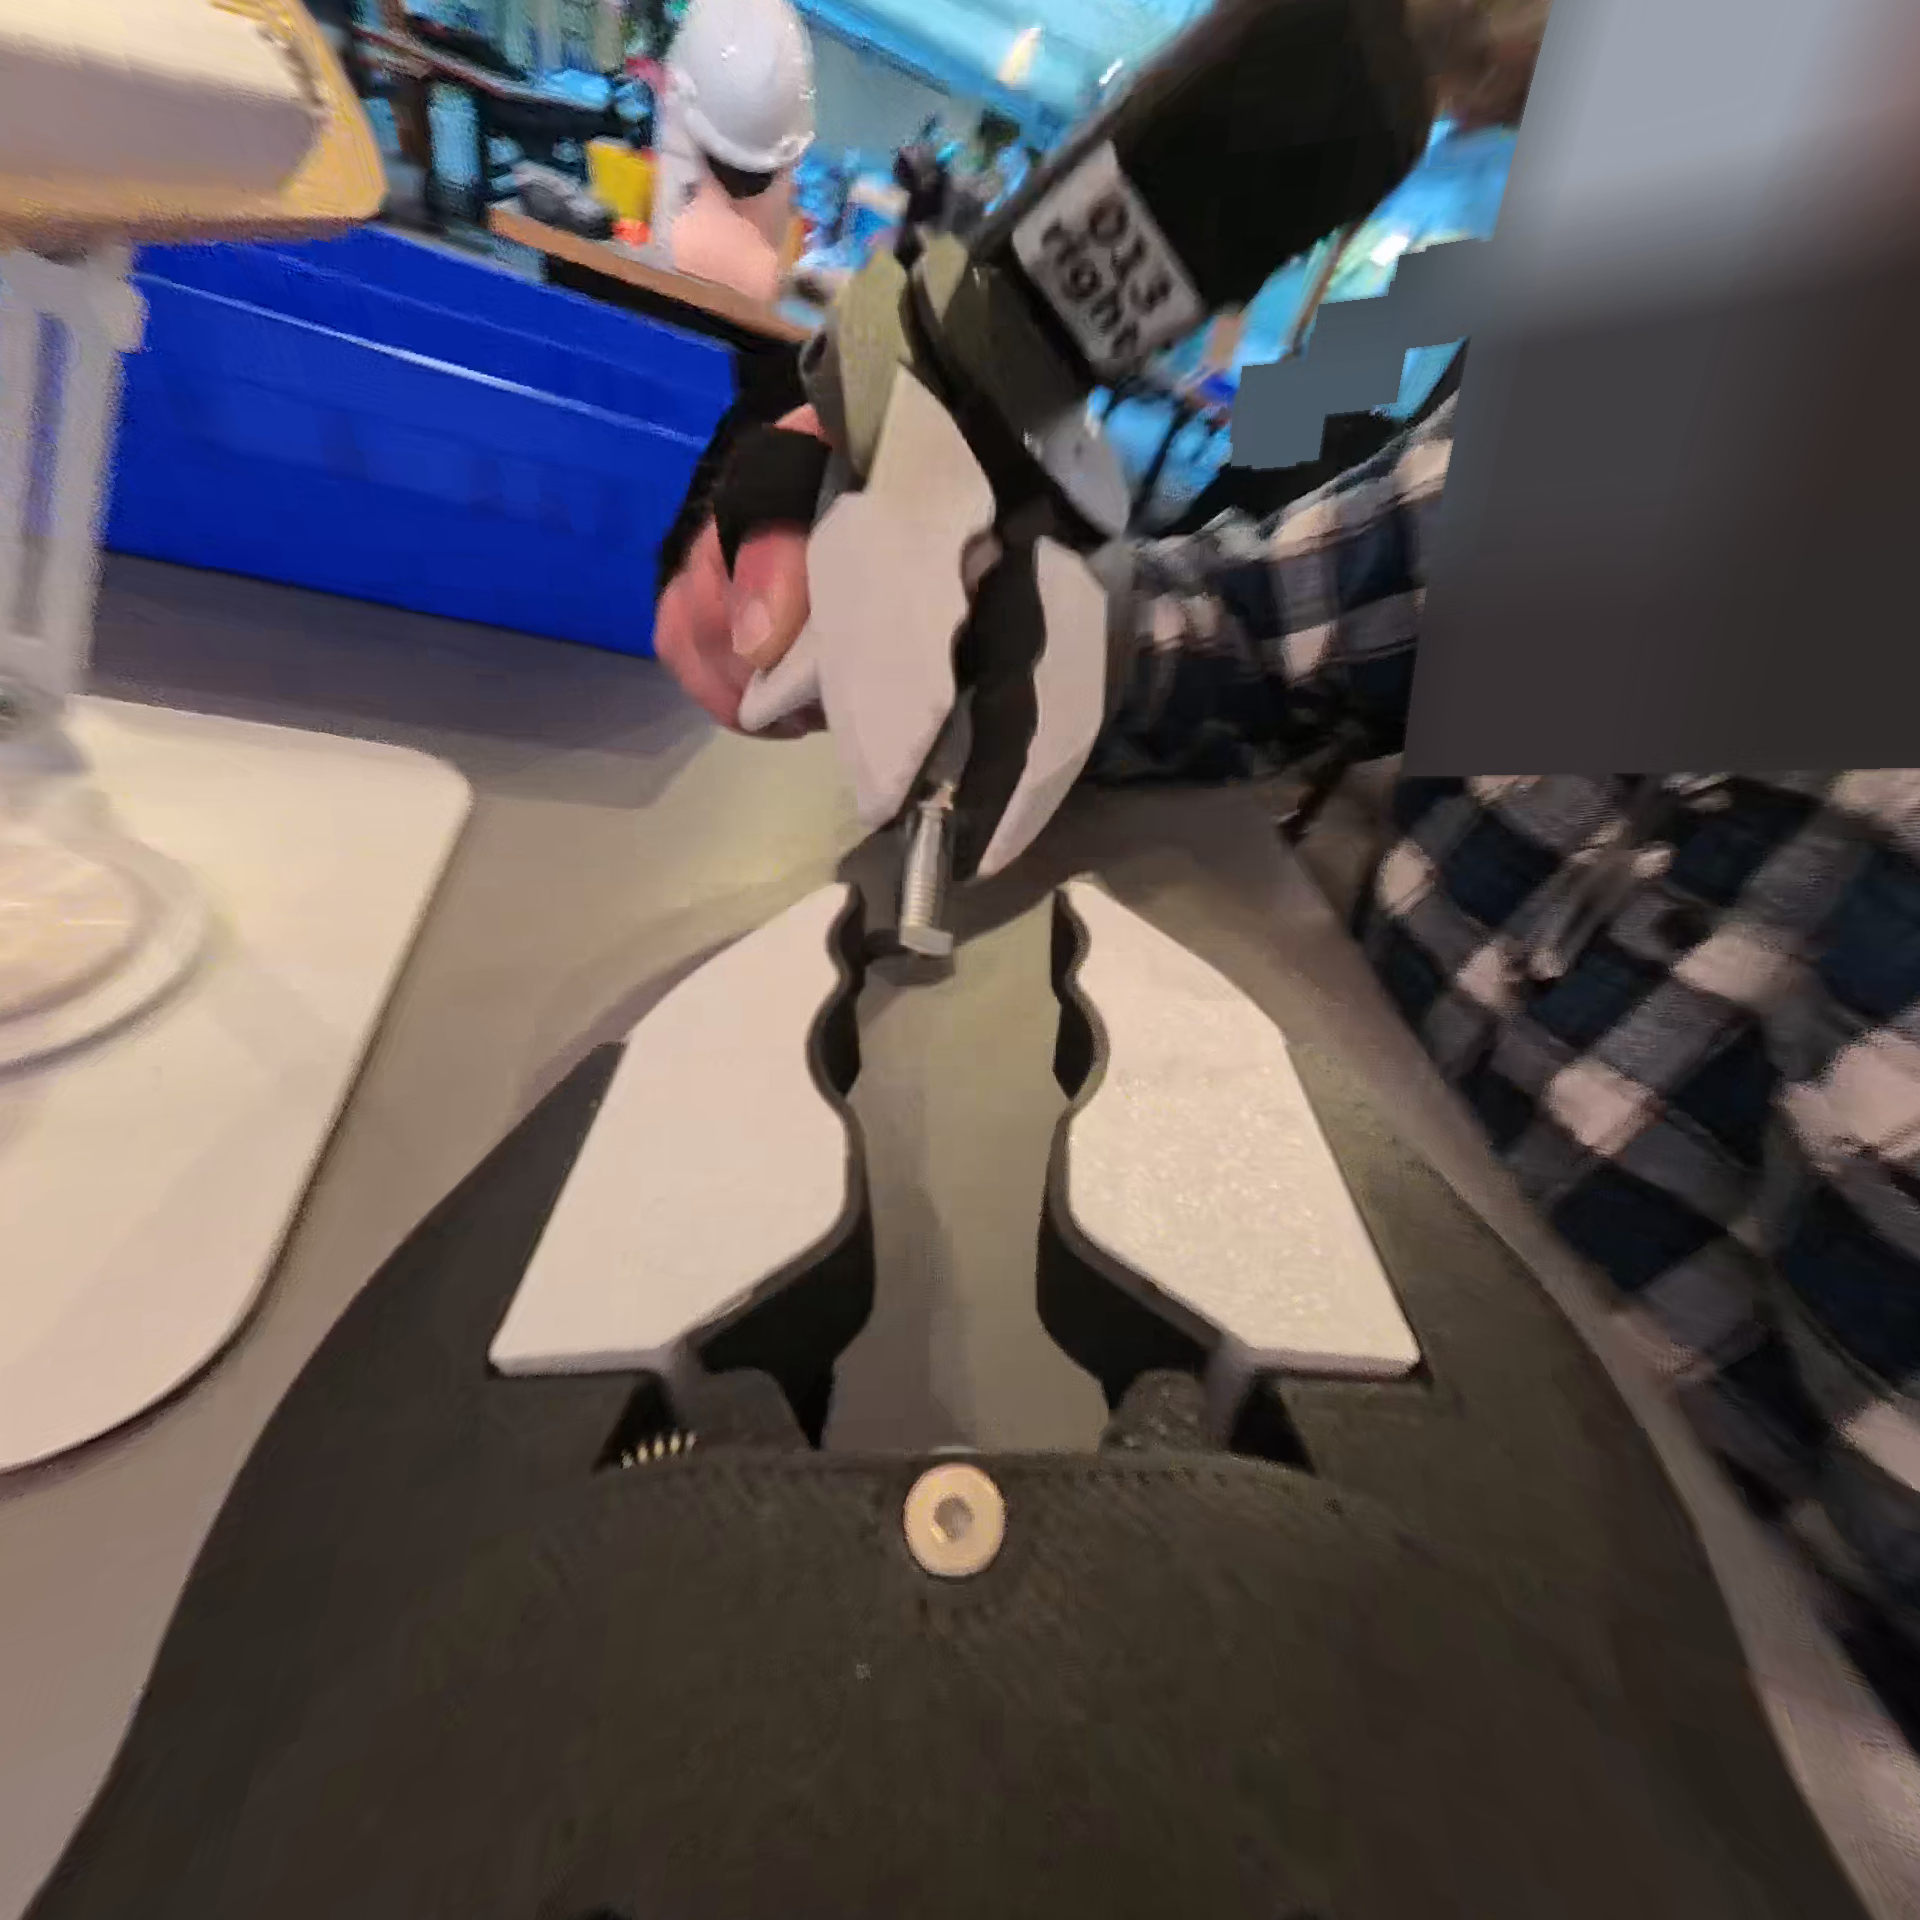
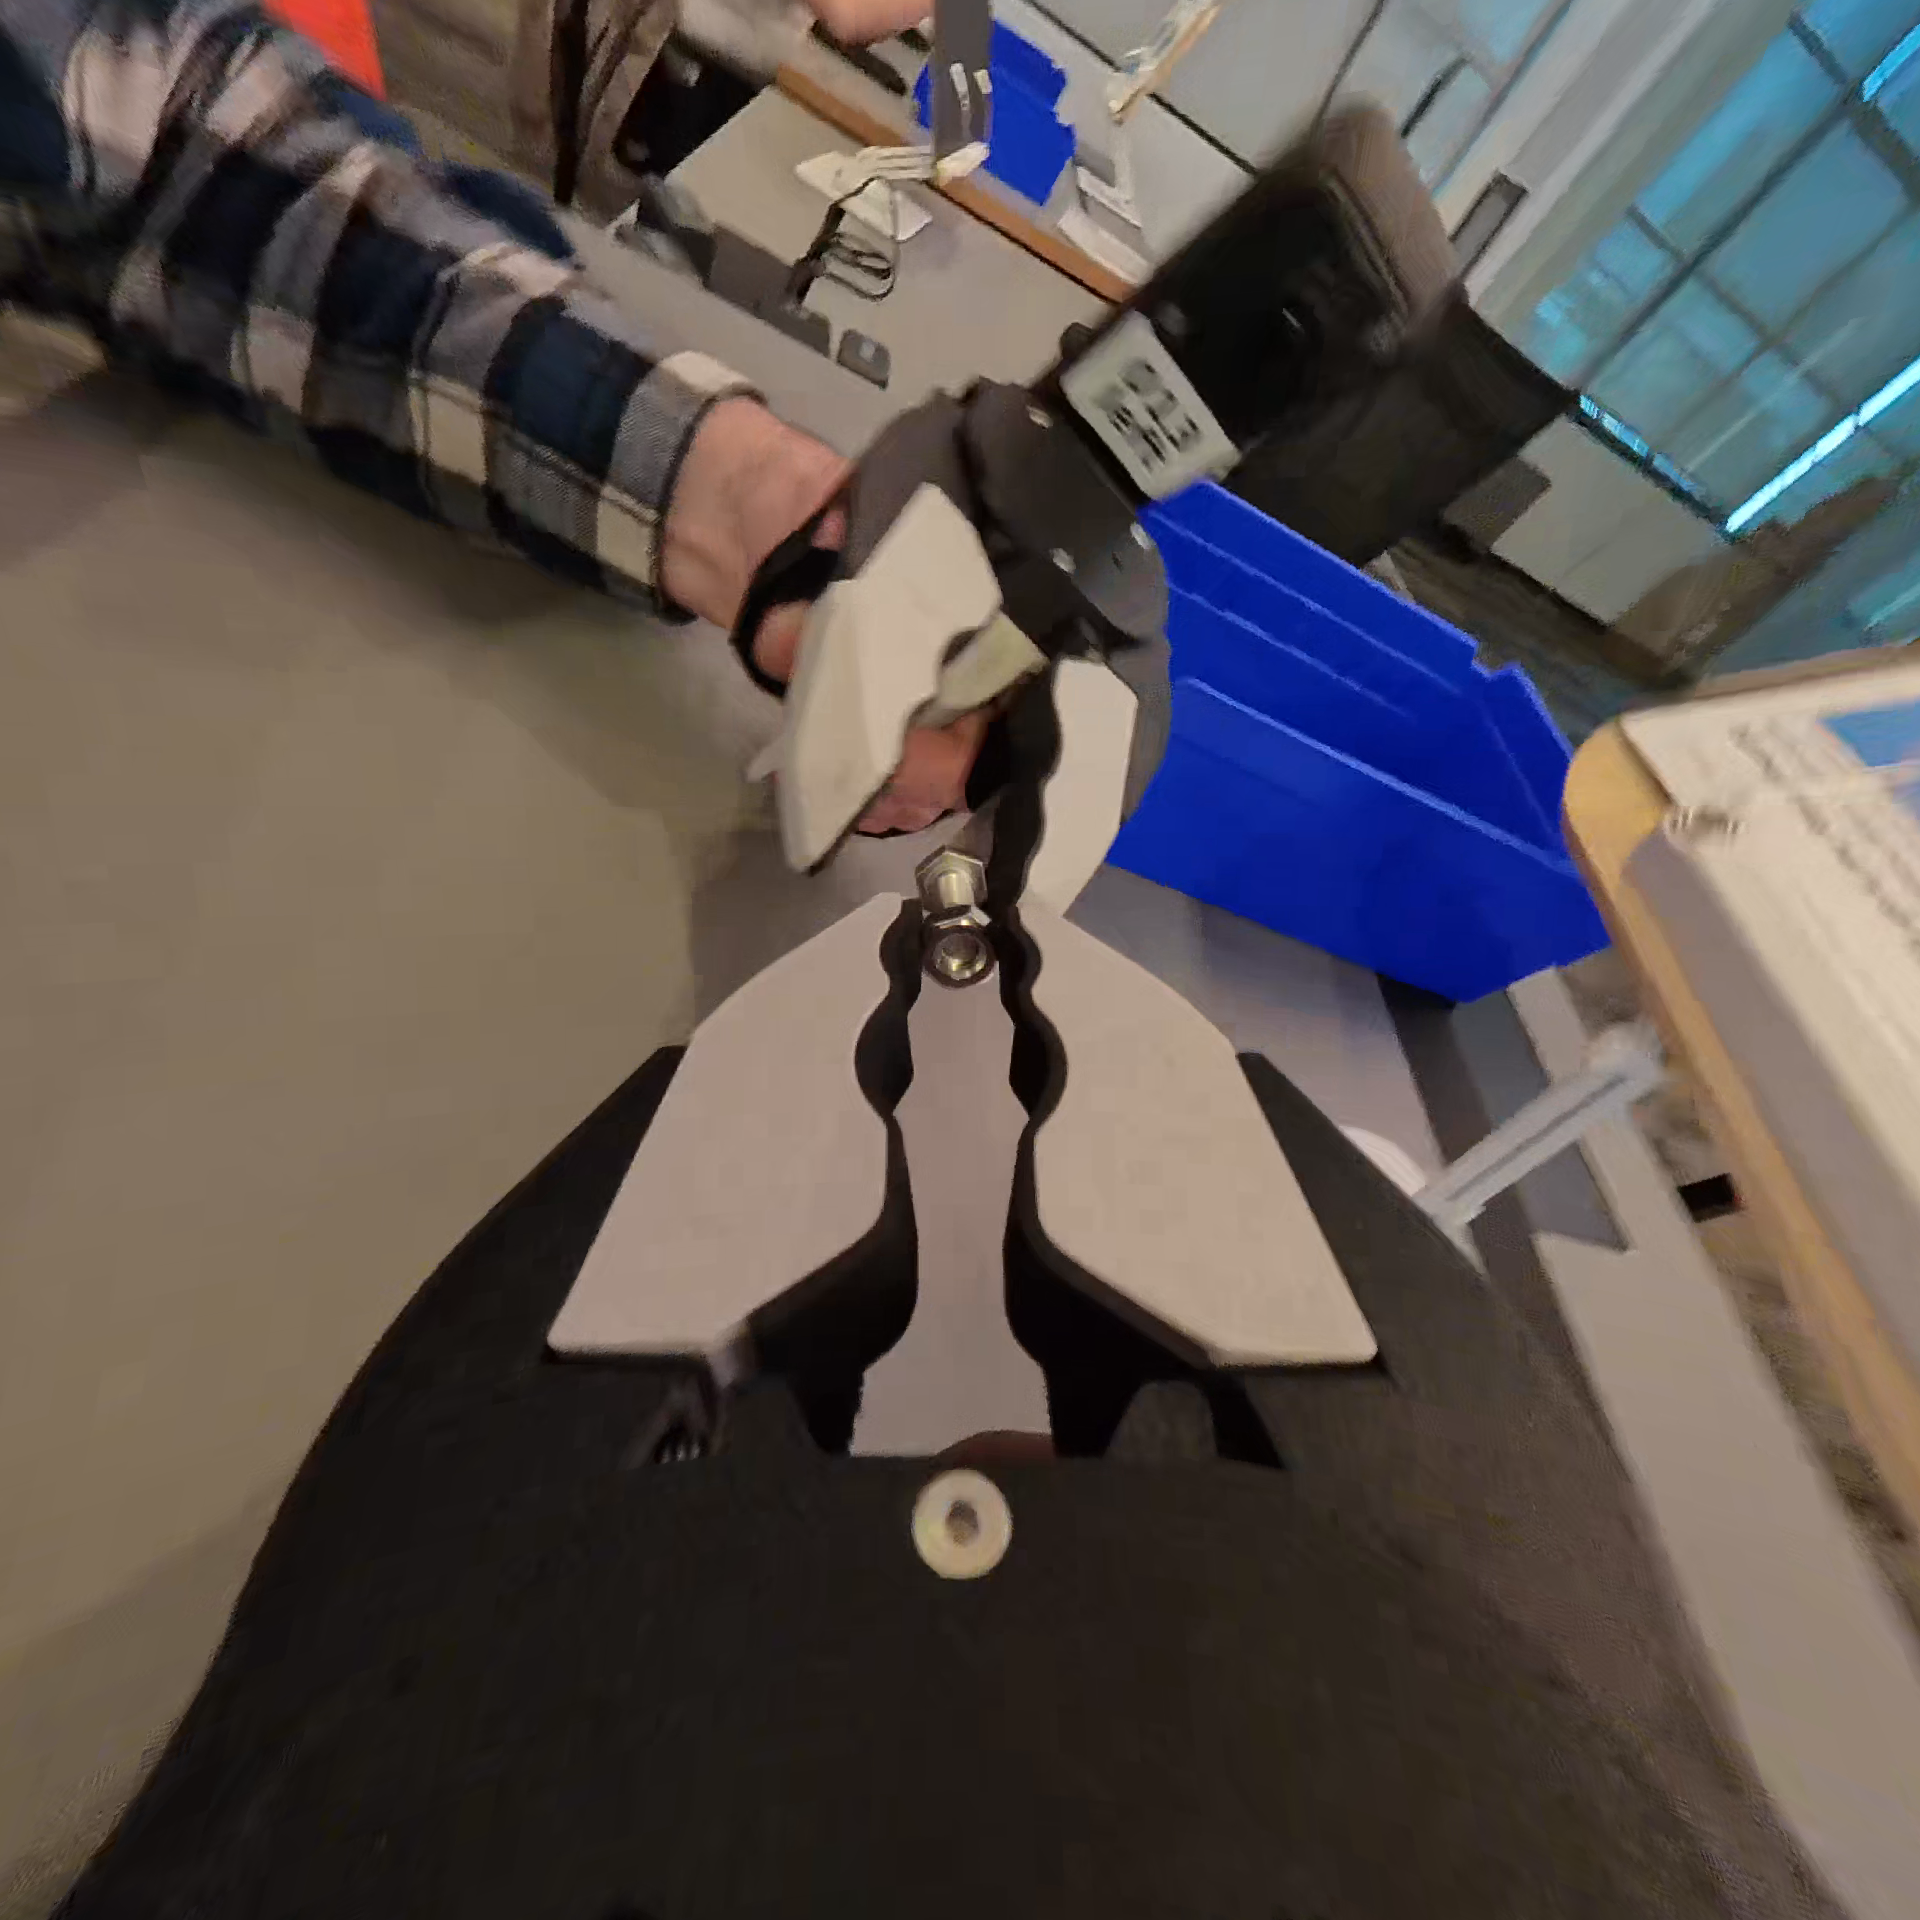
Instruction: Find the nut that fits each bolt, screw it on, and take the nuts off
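A silver bolt hangs above the grey table with a hex nut threaded on it. My right gripper is shut on the nut end of the bolt, and its hex head points away from the camera. The right gripper also shows in the left wrist view, pointing the bolt head down between my left fingertips. My left gripper is open, and its pads stand clear of the bolt head on both sides. The left gripper also shows in the right wrist view, spread wide around the head.
A blue bin stands at the back of the table and also shows in the right wrist view. A white stand on a white mat is at the left. A wooden board with a pale device is at the right. A plaid sleeve lies close by. The tips of both grippers are at nearly the same place.
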Motion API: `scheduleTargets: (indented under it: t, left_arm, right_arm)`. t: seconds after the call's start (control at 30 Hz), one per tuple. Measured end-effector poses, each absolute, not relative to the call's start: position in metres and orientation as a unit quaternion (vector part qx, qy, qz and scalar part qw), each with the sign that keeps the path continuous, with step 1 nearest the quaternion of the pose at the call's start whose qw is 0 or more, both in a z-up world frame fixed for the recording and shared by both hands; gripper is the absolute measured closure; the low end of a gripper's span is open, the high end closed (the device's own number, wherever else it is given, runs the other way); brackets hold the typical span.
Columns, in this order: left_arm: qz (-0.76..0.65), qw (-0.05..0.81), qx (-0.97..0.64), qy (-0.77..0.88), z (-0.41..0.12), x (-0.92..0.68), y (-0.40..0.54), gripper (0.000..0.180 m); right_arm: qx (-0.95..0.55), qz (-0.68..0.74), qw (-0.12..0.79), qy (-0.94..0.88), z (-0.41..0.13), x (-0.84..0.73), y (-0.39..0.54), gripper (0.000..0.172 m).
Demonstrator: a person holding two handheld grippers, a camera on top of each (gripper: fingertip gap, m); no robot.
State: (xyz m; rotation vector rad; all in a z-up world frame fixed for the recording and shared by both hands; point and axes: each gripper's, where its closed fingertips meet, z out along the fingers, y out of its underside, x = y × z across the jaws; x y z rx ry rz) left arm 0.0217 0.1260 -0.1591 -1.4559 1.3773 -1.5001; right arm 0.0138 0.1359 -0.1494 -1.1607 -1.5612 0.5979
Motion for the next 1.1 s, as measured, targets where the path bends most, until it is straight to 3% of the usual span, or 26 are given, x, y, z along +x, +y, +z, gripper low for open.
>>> scheduleTargets:
  t: [0.27, 0.47, 0.63, 0.73, 0.83, 0.93, 1.1]
  left_arm:
    - [-0.352, 0.474, -0.583, 0.557, -0.171, 0.025, 0.160, 0.123]
    - [-0.164, 0.565, -0.548, 0.595, -0.173, 0.024, 0.173, 0.136]
    - [-0.133, 0.571, -0.535, 0.609, -0.177, 0.026, 0.171, 0.165]
    - [-0.137, 0.570, -0.533, 0.610, -0.175, 0.025, 0.170, 0.165]
    - [-0.171, 0.540, -0.560, 0.605, -0.178, 0.026, 0.169, 0.166]
    - [-0.320, 0.463, -0.603, 0.565, -0.174, 0.028, 0.159, 0.166]
    - [-0.559, 0.243, -0.619, 0.494, -0.180, 0.024, 0.132, 0.166]
  right_arm:
    - [-0.582, 0.447, 0.461, -0.499, -0.154, 0.020, 0.161, 0.157]
    - [-0.612, 0.554, 0.386, -0.411, -0.159, 0.022, 0.169, 0.157]
    - [-0.608, 0.582, 0.358, -0.404, -0.159, 0.021, 0.163, 0.157]
    - [-0.605, 0.584, 0.358, -0.405, -0.158, 0.020, 0.162, 0.157]
    - [-0.603, 0.569, 0.369, -0.420, -0.159, 0.021, 0.162, 0.157]
    - [-0.578, 0.502, 0.428, -0.480, -0.155, 0.021, 0.157, 0.157]
    - [-0.464, 0.197, 0.527, -0.684, -0.170, 0.018, 0.140, 0.157]
